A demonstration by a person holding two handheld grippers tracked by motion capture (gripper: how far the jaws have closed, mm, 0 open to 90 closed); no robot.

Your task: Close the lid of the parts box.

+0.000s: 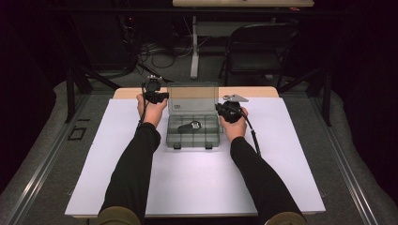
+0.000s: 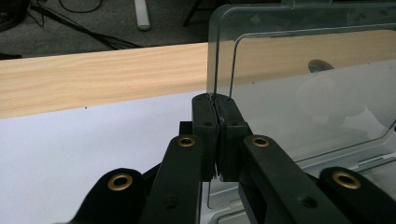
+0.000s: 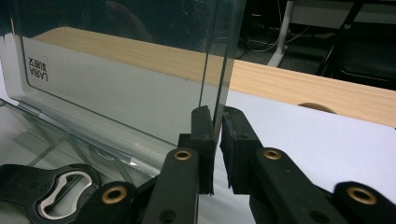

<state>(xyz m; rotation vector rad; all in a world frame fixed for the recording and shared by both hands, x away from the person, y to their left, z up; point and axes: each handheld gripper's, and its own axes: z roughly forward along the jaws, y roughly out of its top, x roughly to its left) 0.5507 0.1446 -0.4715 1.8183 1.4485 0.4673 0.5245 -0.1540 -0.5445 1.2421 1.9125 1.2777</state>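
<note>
The clear box (image 1: 193, 129) sits mid-table on the white sheet (image 1: 197, 173), its lid (image 1: 193, 97) standing upright at the far side and a bottle opener (image 1: 190, 125) lying inside. My left gripper (image 2: 215, 100) is clenched on the lid's left edge, and my right gripper (image 3: 215, 114) pinches its right edge, the plastic caught between the pads. Both hands flank the box, near the bare wood strip (image 1: 126, 93) at the table's far edge. Step in hand, as I judge it: swinging the lid on its hinge. The next move calls for both hands to turn together, evenly, so the thin lid does not twist or slip.
</note>
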